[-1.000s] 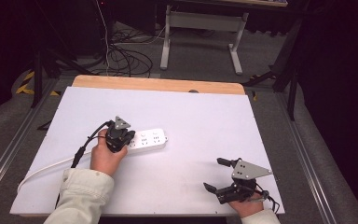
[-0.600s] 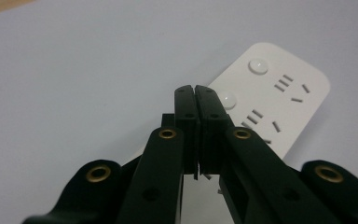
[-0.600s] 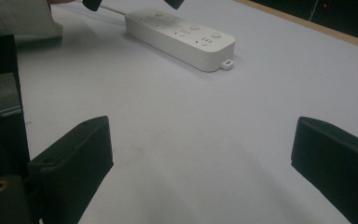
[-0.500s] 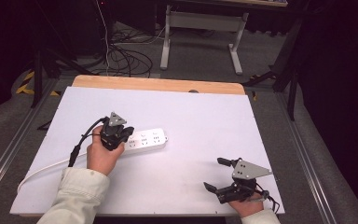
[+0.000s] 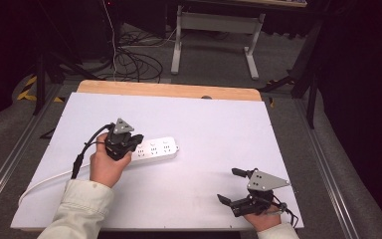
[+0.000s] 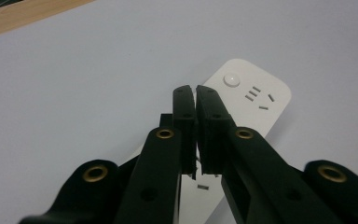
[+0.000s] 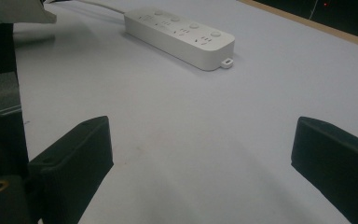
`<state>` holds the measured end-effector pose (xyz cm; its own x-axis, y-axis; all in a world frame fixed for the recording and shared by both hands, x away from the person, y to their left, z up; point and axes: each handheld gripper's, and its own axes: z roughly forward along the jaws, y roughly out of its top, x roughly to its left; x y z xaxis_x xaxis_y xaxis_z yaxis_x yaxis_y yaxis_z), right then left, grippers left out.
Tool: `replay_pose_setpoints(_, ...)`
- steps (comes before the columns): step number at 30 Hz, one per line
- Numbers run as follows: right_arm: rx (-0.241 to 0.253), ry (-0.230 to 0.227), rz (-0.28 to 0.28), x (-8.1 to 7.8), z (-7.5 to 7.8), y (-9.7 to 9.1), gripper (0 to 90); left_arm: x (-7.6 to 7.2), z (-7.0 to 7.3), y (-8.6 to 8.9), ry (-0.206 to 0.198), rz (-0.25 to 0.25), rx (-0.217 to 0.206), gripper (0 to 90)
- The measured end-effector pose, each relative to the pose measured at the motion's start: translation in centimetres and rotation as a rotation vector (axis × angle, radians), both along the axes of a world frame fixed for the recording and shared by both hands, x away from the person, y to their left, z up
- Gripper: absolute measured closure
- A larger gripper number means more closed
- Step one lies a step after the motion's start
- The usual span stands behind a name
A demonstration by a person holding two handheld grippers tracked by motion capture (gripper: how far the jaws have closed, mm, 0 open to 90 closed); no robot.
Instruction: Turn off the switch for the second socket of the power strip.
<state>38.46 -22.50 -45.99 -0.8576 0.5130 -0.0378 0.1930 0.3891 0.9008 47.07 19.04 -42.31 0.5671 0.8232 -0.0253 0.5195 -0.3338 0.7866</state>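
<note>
Strip (image 5: 154,149) lies flat near the middle of the white table (image 5: 219,119), long axis running across it, its cord (image 5: 45,181) trailing off the end nearest the left hand. Left gripper (image 5: 129,144) hangs just above that cord end, tips pointing down and along the strip's length; in the left gripper view the jaws stand almost together, a hairline gap only, nothing between them, having just been easing apart. Below and beyond the tips sit the strip's sockets and round button (image 6: 231,80). Right gripper (image 5: 231,186) is well apart from the strip, near the table's front edge on the side away from the cord, jaws spread wide and empty, aimed back at the strip's free end (image 7: 214,51). Left hand is far nearer; judged, any next touch on the strip falls to it, w/ a short drop straight down.
</note>
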Motion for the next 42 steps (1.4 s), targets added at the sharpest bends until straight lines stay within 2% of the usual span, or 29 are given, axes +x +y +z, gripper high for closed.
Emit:
replay_pose_setpoints(2, -0.002, -0.004, -0.001, -0.1, 0.0, 0.0, 5.7, -0.1, 0.2, 0.1, 0.005, -0.002, -0.028, 79.7)
replay_pose_setpoints(5, 0.000, -0.006, -0.002, -0.2, 0.0, 0.0, 5.7, -0.6, 0.7, 0.2, -0.011, -0.012, -0.045, 74.3)
replay_pose_setpoints(8, 0.006, -0.004, -0.003, -0.1, 0.1, -0.1, 5.7, -0.9, 1.0, 0.3, -0.017, -0.024, -0.057, 73.4)
replay_pose_setpoints(14, 0.005, -0.005, -0.002, -0.1, 0.0, -0.1, 5.7, -1.2, 1.4, 0.3, -0.023, -0.040, -0.054, 72.8)
replay_pose_setpoints(19, 0.002, -0.005, -0.001, -0.1, 0.1, -0.1, 5.7, -1.6, 1.7, 0.3, -0.024, -0.036, -0.070, 70.5)
replay_pose_setpoints(23, 0.002, -0.004, -0.003, -0.1, 0.0, -0.1, 5.7, -2.1, 2.3, 0.6, -0.033, -0.041, -0.092, 58.8)
replay_pose_setpoints(30, 0.003, -0.007, -0.006, -0.2, 0.0, -0.2, 5.7, -4.1, 3.6, 1.6, -0.096, -0.068, -0.097, 46.4)
replay_pose_setpoints(35, 0.001, -0.005, -0.007, -0.3, 0.0, -0.1, 5.7, -5.7, 4.2, 1.9, -0.140, -0.083, -0.076, 38.9)
replay_pose_setpoints(42, 0.003, -0.005, -0.007, -0.3, 0.0, -0.2, 5.7, -7.6, 3.9, 2.4, -0.180, -0.126, -0.087, 28.3)
